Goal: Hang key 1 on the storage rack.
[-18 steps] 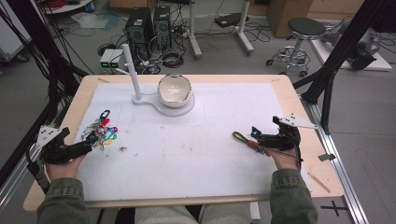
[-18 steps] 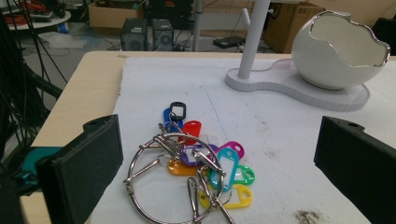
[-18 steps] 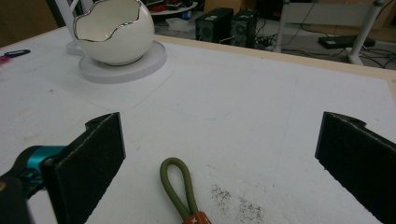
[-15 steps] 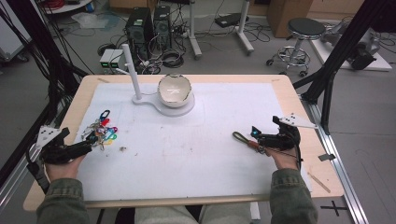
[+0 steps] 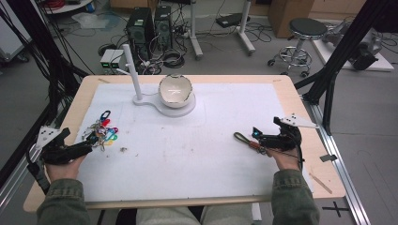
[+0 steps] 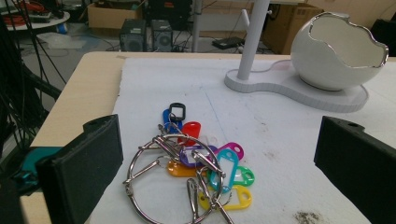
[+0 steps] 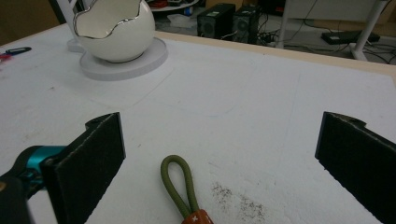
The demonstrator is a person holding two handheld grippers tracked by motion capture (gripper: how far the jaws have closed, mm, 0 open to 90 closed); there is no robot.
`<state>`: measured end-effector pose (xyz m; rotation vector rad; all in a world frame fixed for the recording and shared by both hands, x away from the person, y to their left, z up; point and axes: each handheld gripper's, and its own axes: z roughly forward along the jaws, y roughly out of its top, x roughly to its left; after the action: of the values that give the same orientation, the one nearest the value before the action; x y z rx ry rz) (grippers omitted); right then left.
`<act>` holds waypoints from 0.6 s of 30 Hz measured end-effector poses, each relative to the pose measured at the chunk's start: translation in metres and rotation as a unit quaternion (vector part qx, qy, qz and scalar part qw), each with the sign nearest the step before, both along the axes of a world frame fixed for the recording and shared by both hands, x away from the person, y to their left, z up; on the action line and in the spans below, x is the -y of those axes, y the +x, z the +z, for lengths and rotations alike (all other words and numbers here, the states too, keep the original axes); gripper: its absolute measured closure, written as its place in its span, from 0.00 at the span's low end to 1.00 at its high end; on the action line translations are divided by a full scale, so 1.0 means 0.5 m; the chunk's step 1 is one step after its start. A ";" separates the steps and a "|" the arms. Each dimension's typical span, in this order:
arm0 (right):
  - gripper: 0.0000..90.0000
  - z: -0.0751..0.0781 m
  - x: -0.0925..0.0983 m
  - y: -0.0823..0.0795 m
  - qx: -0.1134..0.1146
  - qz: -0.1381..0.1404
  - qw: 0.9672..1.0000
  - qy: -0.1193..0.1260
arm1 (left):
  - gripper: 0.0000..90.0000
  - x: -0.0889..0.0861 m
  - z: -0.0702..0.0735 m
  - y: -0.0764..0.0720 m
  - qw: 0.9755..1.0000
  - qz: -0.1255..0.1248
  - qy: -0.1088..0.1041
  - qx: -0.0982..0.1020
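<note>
A bunch of metal rings with several coloured key tags lies on the white mat at the left. My left gripper rests just left of it, open, with the bunch lying low between the wide jaws. An olive cord loop with an orange band lies at the right. My right gripper is open around the cord's end, pads apart from it. A white eggshell-shaped bowl sits on a white stand with a post.
The white mat covers most of the wooden table. Small dark crumbs lie on the mat. Computer towers, cables and a stool stand on the floor beyond the far edge.
</note>
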<state>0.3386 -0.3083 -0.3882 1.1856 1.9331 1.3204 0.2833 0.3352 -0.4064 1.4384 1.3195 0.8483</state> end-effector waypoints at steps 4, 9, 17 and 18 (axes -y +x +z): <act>0.01 -0.004 0.001 0.005 -0.013 0.008 1.000 0.000 | 0.02 0.001 0.000 0.000 1.000 -0.002 0.001 -0.001; 0.01 -0.010 -0.001 0.012 -0.030 0.016 0.999 -0.006 | 0.02 0.001 0.000 0.000 1.000 -0.002 0.001 -0.002; 0.01 -0.030 -0.005 0.028 -0.076 0.033 0.996 -0.033 | 0.02 0.001 -0.001 0.003 1.000 -0.004 0.000 -0.004; 0.01 -0.032 -0.005 0.030 -0.081 0.034 0.995 -0.039 | 0.02 0.001 -0.002 0.003 1.000 -0.005 0.000 -0.004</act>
<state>0.3534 -0.3056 -0.4042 1.2315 2.1367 1.2042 0.2849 0.3346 -0.4072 1.4483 1.3184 0.8371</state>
